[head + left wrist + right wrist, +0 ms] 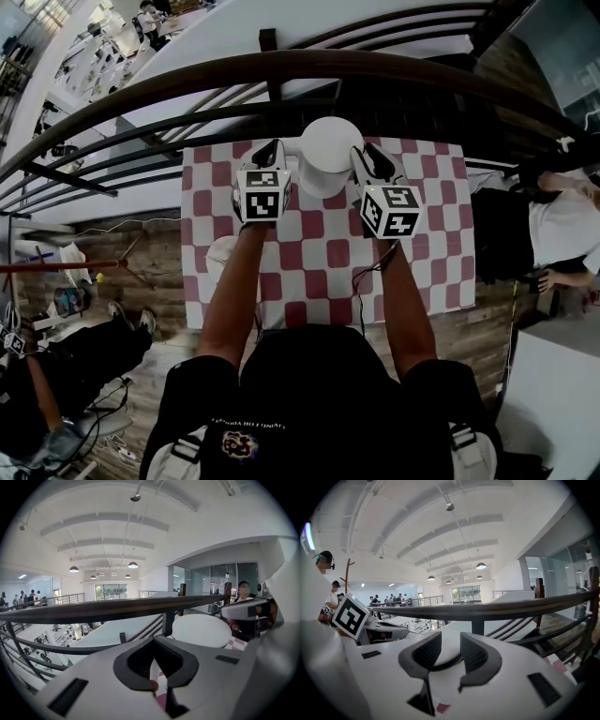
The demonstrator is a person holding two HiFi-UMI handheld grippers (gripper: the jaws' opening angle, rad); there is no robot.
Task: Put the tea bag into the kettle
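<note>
a railing (281,66) bars the table (441,234) just beyond the kettle (330,155); its checkered middle lies open.

Left gripper (153,641) jaws nearly meeting at the tips, white kettle (201,630) beyond, right; dark railing (93,611) behind

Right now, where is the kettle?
In the head view, the kettle stands at the far edge of the checkered table, by the railing, between the left gripper and the right gripper.
</note>
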